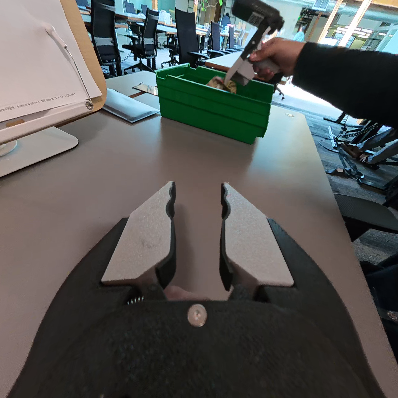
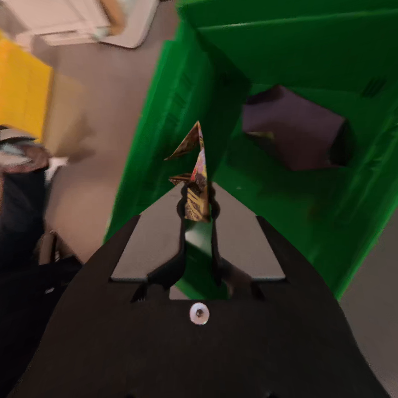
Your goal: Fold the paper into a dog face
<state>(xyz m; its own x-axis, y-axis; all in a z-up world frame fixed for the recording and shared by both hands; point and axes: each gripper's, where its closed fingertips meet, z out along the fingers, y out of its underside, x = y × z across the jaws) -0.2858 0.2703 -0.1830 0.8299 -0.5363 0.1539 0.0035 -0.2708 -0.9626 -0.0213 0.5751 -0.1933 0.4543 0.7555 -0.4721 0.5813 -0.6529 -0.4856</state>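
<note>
My right gripper (image 2: 197,191) is shut on a folded piece of patterned brown and gold paper (image 2: 197,172), held edge-on over the inside of a green plastic bin (image 2: 280,193). In the left wrist view the right gripper (image 1: 228,83) reaches down into the green bin (image 1: 213,109) at the far side of the table, with the folded paper (image 1: 230,87) at its tips. A darker folded piece (image 2: 297,133) lies on the bin floor. My left gripper (image 1: 198,189) is open and empty, low over the grey table (image 1: 129,163). The right wrist view is blurred.
A white stand with a clipboard and paper sheet (image 1: 36,71) is at the left. A flat grey pad (image 1: 129,107) lies behind it. A yellow box (image 2: 21,94) shows at the left of the right wrist view. The table's right edge (image 1: 323,163) drops to the floor. The tips of one gripper are about 40 cm away from the tips of the other.
</note>
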